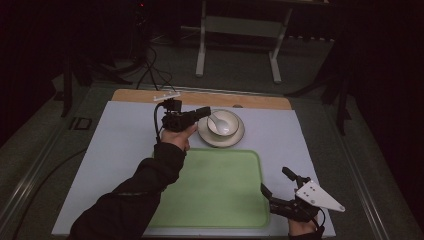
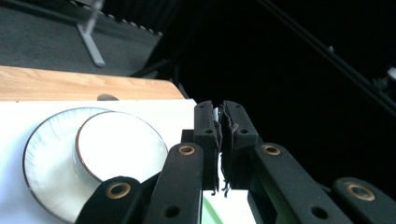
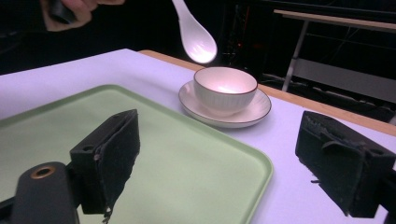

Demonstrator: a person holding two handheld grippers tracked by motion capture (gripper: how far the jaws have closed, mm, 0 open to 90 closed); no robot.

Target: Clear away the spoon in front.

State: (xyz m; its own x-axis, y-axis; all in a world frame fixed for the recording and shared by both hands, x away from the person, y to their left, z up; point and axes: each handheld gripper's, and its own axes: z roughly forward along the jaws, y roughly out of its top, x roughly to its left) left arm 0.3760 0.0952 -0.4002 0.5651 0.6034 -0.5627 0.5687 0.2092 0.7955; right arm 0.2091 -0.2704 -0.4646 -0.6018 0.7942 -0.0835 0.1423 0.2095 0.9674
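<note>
The left gripper (image 1: 202,112) is held at about eleven o'clock of the table's centre, its jaws pinched together on a thin white handle and pointed toward three o'clock. The left forearm (image 1: 145,185) is stretched up from six o'clock. The right gripper (image 1: 277,186) is rested at five o'clock, jaws spread wide.

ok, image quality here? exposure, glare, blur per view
High view: dim, surroundings near black, table readable. Left gripper view: bowl and saucer overexposed to flat white, near jaws soft. Right gripper view: glare on spoon, green tray evenly lit.
</note>
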